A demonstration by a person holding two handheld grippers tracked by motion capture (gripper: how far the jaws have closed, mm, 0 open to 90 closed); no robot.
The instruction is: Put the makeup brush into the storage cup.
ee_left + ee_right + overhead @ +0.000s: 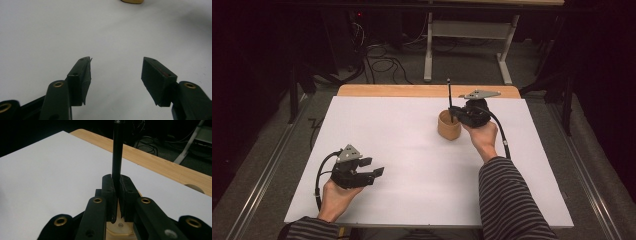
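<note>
A small round wooden cup (pixel 448 125) stands on the white table top (pixel 412 150), right of the middle and toward the far side. My right gripper (pixel 455 112) is shut on a thin black pen (pixel 449 97), held upright with its lower end over the cup's mouth. In the right gripper view the pen (pixel 117 152) rises straight up from between the closed pads (pixel 108 185), and the cup's rim (pixel 120 232) lies just below the jaws. My left gripper (pixel 374 167) rests at the near left, jaws open and empty; its pads (pixel 85 75) stand wide apart over bare table.
A wooden strip (pixel 427 91) runs along the table's far edge. Beyond it stand a white table frame (pixel 467 40) and loose cables (pixel 382 62) on the floor. The cup's base (pixel 132 1) peeks in at the top of the left gripper view.
</note>
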